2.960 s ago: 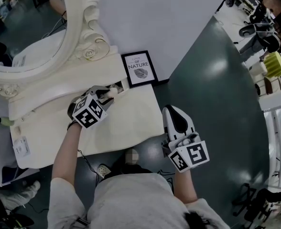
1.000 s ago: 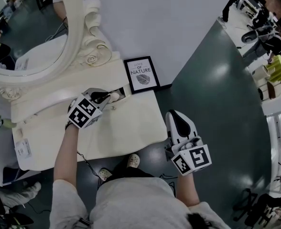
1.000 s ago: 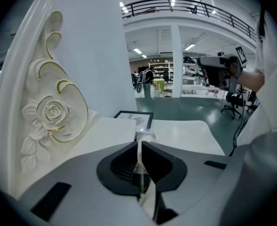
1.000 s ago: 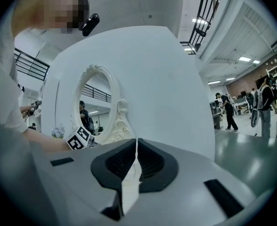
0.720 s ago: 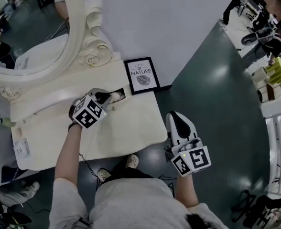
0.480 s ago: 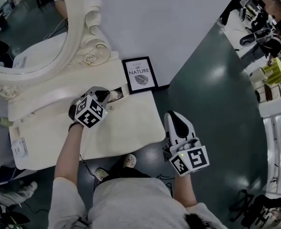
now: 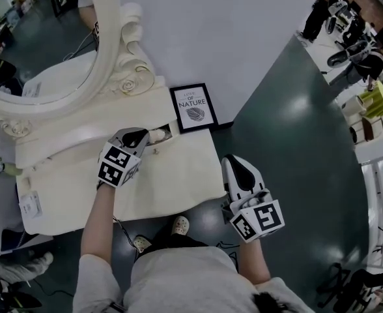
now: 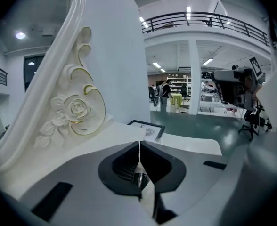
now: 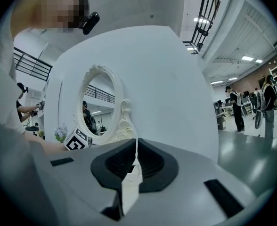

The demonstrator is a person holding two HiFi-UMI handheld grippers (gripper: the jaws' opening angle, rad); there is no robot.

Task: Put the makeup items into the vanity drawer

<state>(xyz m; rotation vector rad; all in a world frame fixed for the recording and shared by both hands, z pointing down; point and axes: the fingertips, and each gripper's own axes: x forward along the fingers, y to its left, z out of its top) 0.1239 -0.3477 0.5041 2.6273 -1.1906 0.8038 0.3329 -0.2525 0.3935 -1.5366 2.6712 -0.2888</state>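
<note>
The cream vanity (image 7: 172, 175) stands against the wall, and a small drawer (image 7: 163, 134) is open in its raised back ledge, with a pale item (image 7: 156, 135) showing inside. My left gripper (image 7: 138, 136) hovers just left of that drawer, its jaws shut with nothing between them. In the left gripper view the left gripper (image 8: 139, 145) points over the vanity top toward a picture frame (image 8: 147, 129). My right gripper (image 7: 238, 166) hangs off the vanity's right edge above the floor, shut and empty. The right gripper (image 9: 136, 144) faces the mirror (image 9: 97, 105).
A framed print (image 7: 193, 107) leans on the wall just right of the drawer. The oval mirror's carved frame (image 7: 129, 70) rises behind the ledge. A small white box (image 7: 28, 204) lies at the vanity's left end. My feet (image 7: 178, 225) are under the front edge. Desks and chairs (image 7: 364, 51) stand far right.
My left gripper has drawn back a little from the open drawer toward me. The right gripper has stayed where it was.
</note>
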